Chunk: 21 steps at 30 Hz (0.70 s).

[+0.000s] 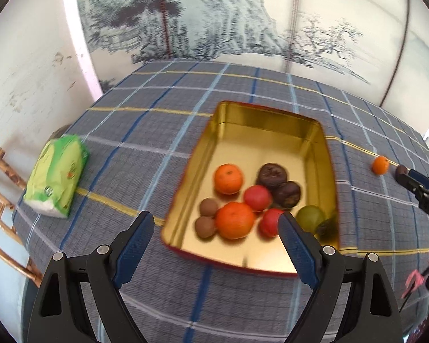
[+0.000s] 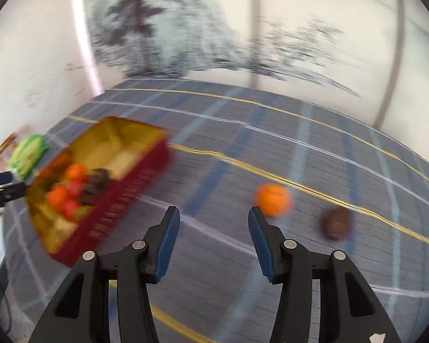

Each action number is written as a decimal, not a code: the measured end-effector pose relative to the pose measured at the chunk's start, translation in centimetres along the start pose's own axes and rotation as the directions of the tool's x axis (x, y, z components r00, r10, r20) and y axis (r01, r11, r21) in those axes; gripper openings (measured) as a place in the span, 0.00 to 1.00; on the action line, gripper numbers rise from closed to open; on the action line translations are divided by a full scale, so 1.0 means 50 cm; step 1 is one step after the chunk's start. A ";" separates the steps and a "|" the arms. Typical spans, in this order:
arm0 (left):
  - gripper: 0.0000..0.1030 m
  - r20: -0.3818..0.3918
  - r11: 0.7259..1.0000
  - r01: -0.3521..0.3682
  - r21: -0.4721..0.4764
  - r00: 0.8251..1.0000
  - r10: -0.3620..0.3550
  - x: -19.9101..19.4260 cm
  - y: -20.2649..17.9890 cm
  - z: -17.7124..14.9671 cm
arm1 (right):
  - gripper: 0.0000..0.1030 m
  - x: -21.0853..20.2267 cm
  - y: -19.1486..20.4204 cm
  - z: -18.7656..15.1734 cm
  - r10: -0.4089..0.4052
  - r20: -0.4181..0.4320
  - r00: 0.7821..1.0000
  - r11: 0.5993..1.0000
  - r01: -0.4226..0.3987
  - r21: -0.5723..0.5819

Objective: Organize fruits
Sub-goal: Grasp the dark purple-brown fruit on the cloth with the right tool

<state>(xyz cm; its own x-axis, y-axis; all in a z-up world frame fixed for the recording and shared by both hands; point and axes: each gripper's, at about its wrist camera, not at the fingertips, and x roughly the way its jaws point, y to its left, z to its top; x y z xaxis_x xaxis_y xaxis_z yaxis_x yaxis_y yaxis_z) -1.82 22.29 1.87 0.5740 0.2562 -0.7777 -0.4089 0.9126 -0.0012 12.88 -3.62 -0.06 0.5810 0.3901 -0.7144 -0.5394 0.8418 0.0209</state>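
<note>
Nearest to us in the left wrist view, the left gripper [image 1: 216, 225] hangs over the desk [image 1: 146, 131] with its blue-padded fingers [image 1: 137, 243] spread wide and holding nothing. Just past its tips sits a tin [image 1: 186, 188], gold inside and red outside, on a grey plaid cloth. The fruit is crowded into the near end of the tin: two oranges [image 1: 234, 219], two red fruits [image 1: 257, 197], two small brown ones [image 1: 205, 226], two dark wrinkled ones [image 1: 271, 174] and a green one [image 1: 310, 215] in the near right corner. The far half of the tin is bare metal.

To the left of the tin, well apart, lies a green tissue pack [image 1: 57, 178] near the desk edge. A wooden chair [image 1: 0, 208] shows beyond that edge.

In the right wrist view, which is blurred, the right gripper [image 2: 214, 215] also has its fingers [image 2: 167, 240] wide apart and empty. Just beyond its right fingertip a loose orange [image 2: 273, 198] rests on the cloth, and a brown fruit [image 2: 337, 223] lies near it, further right. The tin shows at the left of this view.

Farthest off, a wall painting [image 1: 200, 20] of trees and hills in grey ink stands behind the desk.
</note>
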 end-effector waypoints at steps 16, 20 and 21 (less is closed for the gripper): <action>0.86 -0.018 0.976 0.111 0.187 0.994 -0.109 0.027 -0.242 0.059 | 0.46 0.108 -0.181 -0.029 -0.139 -0.090 0.986 0.988 0.144 0.054; 0.86 -0.035 0.962 0.161 0.222 0.987 -0.158 0.045 -0.312 0.066 | 0.44 0.130 -0.185 -0.029 -0.133 -0.106 0.985 0.989 0.139 0.051; 0.86 -0.044 0.958 0.172 0.230 0.985 -0.166 0.053 -0.335 0.067 | 0.43 0.131 -0.184 -0.028 -0.129 -0.101 0.986 0.989 0.135 0.052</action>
<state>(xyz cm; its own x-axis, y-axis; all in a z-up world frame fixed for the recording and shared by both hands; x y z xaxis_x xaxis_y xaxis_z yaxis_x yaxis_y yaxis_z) 8.91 8.75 1.94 0.6022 0.0865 -0.7936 -0.1298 0.9915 0.0096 20.78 -9.35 -5.92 0.5813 0.2385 -0.7779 -0.4236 0.9050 -0.0391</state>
